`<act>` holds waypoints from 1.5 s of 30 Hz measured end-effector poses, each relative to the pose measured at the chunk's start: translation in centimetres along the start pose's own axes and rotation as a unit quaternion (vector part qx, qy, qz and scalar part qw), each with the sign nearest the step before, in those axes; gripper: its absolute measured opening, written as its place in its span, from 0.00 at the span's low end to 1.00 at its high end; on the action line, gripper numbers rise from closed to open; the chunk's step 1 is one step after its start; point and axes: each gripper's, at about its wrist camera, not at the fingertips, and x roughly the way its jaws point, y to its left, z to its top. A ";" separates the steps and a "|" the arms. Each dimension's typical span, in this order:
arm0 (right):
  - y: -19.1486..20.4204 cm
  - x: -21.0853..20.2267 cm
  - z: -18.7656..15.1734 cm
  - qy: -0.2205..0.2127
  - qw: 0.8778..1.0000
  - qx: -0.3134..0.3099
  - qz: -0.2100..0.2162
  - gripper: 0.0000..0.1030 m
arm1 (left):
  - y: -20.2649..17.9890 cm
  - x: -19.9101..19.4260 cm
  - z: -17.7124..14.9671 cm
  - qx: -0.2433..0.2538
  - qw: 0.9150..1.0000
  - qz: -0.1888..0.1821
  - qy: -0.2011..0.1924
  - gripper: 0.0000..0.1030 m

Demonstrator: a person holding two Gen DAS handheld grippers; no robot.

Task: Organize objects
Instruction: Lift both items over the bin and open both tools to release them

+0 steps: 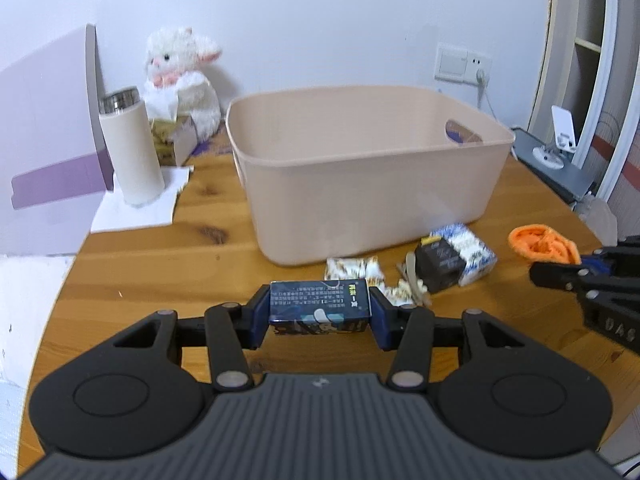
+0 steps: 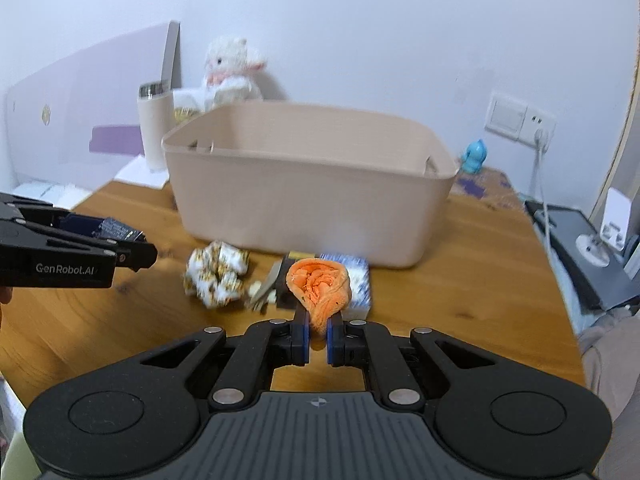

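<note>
Left gripper (image 1: 319, 312): clamped on a dark box (image 1: 319, 307), above the counter (image 1: 160, 280)
Right gripper (image 2: 318, 340): pinching an orange cloth (image 2: 319, 286)
Loose items: patterned scrunchie (image 2: 216, 276), blue-white pack (image 1: 466, 254) just before the bin
Bin (image 1: 368, 168): beige, beyond them on the counter
Far left: tumbler (image 1: 130, 146), plush (image 1: 180, 76)

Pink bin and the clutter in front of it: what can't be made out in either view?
- Pink bin floor: hidden by its near wall, both views.
- Dark box: mostly covered by the orange cloth, right wrist view.
- Print on the blue box: too small to read, left wrist view.
</note>
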 end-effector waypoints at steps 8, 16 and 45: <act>-1.8 -1.7 3.7 -0.050 0.999 0.004 -0.018 0.07 | 0.0 -1.1 3.5 0.009 0.999 0.009 -0.046 0.50; -3.7 -0.5 8.3 -0.075 0.996 0.011 -0.041 0.07 | -1.4 1.3 8.5 0.025 0.996 0.022 -0.077 0.50; -4.1 13.6 12.4 0.064 0.994 0.025 -0.083 0.23 | -1.3 15.7 11.5 -0.033 0.992 0.064 0.103 0.58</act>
